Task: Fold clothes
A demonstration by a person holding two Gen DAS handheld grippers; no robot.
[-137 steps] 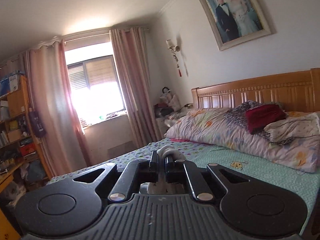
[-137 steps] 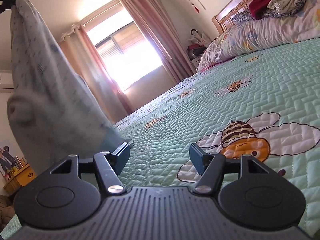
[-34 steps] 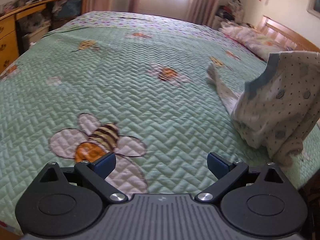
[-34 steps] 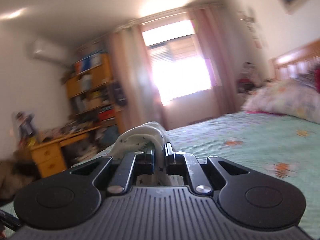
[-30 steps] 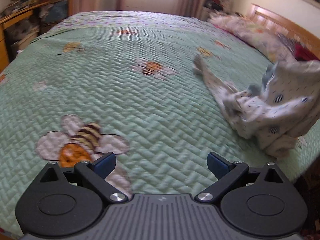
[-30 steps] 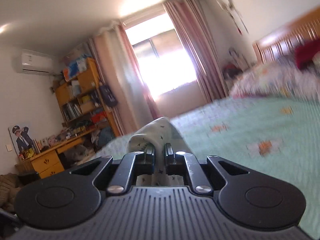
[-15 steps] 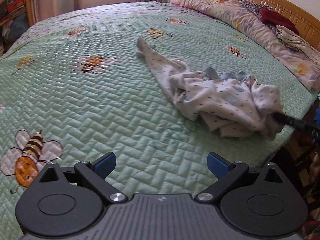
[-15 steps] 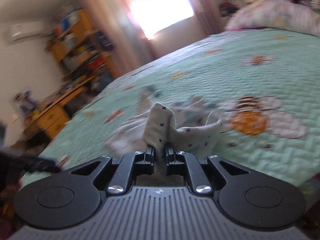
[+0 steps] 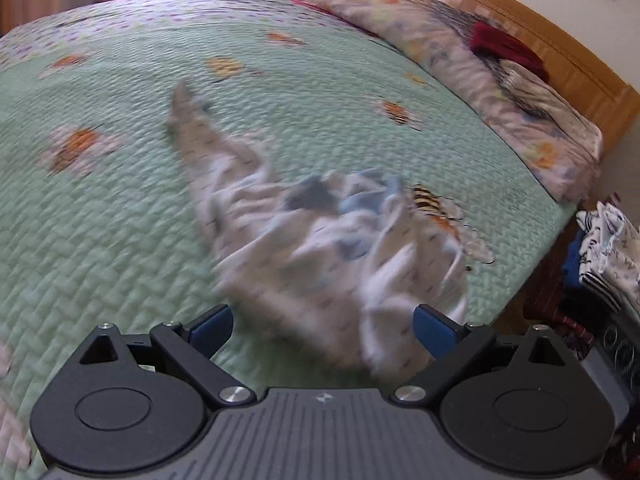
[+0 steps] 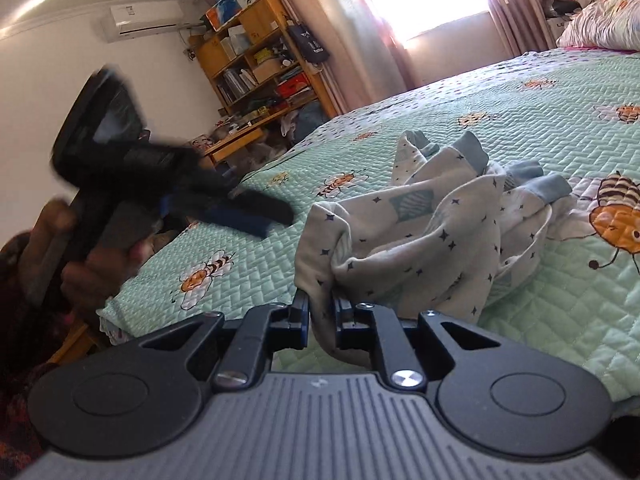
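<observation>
The right claw (image 10: 321, 316) is clenched on a fold of the star-print garment (image 10: 436, 236), its jaws pinching a doubled edge of the white cloth that bunches up just ahead of them, while the rest of the piece slumps in a crumpled heap on the bed (image 10: 560, 320), over the green quilted bedspread with its bee pattern. The left claw (image 9: 322, 328) is released, jaws spread wide and nothing between them, hanging just over the near side of the same heap; in the right wrist view it shows as a blurred black tool in a hand (image 10: 86, 256) off to the left, apart from the cloth. The garment reads as thin, soft knit: light, limp, quick to sag wherever it is not held, and unlikely to slip from rubber pads once pinched, though a single-layer pinch could pull free if tugged hard. The blue-grey ribbed bands (image 10: 554, 188) at the far side look like cuffs or a neckline and, being thicker, would give a firmer purchase than the plain cloth. To my eye the best hold for the free claw is a hem corner or one of those bands, well apart from the right claw's grip, so the cloth can be drawn taut and laid flat. As it lies, the piece is unfolded and rumpled, near the bed's edge.
</observation>
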